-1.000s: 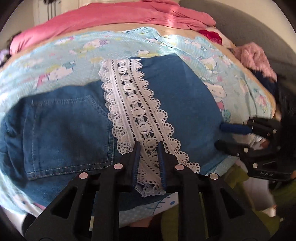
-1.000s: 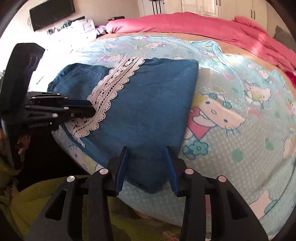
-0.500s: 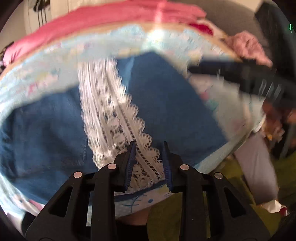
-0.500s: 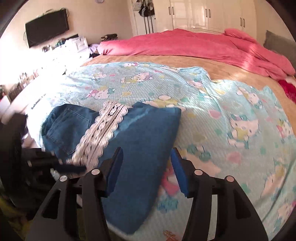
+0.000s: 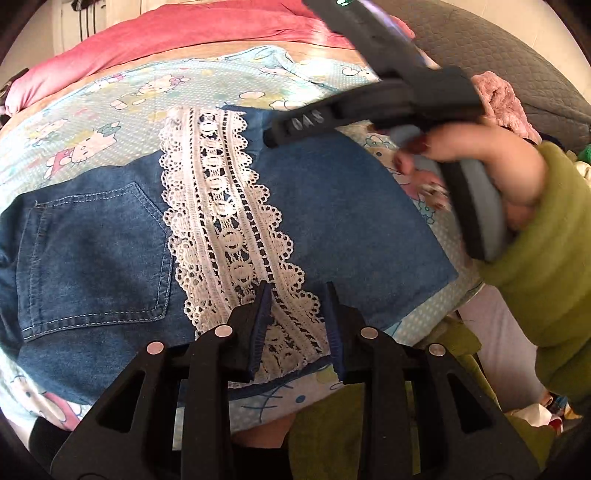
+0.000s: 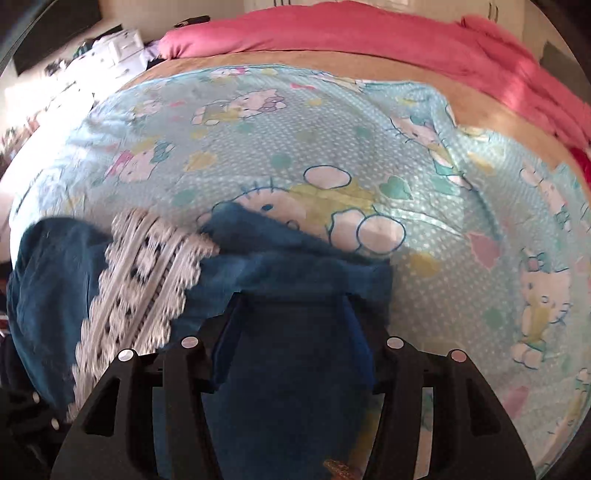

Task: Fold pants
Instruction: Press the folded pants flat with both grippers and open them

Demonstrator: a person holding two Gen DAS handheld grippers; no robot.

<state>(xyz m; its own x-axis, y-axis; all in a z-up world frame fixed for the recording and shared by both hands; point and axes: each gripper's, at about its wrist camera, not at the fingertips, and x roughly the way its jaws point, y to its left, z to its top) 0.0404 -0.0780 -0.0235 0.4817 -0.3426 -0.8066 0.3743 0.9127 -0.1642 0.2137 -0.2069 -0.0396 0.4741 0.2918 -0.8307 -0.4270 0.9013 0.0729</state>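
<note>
Folded blue denim pants [image 5: 332, 221] with a white lace band [image 5: 221, 221] lie on a cartoon-cat bed sheet [image 5: 110, 110]. My left gripper [image 5: 297, 326] is at the near edge, open a little, its blue pads either side of the lace end without pinching it. A hand in a green sleeve [image 5: 480, 155] holds my right gripper [image 5: 273, 136] above the far part of the pants. In the blurred right wrist view, the right gripper [image 6: 291, 332] stands open over the denim [image 6: 295, 273], with the lace [image 6: 140, 280] to its left.
A pink blanket [image 6: 369, 33] lies bunched along the far side of the bed. A fuzzy pink garment [image 5: 498, 99] and a grey padded surface [image 5: 517, 55] are at the right. The sheet [image 6: 295, 147] stretches beyond the pants. The bed's near edge is just under my left gripper.
The right gripper swung from the near right corner of the pants up and across to the far part, its jaws wider. The left jaws widened slightly over the lace.
</note>
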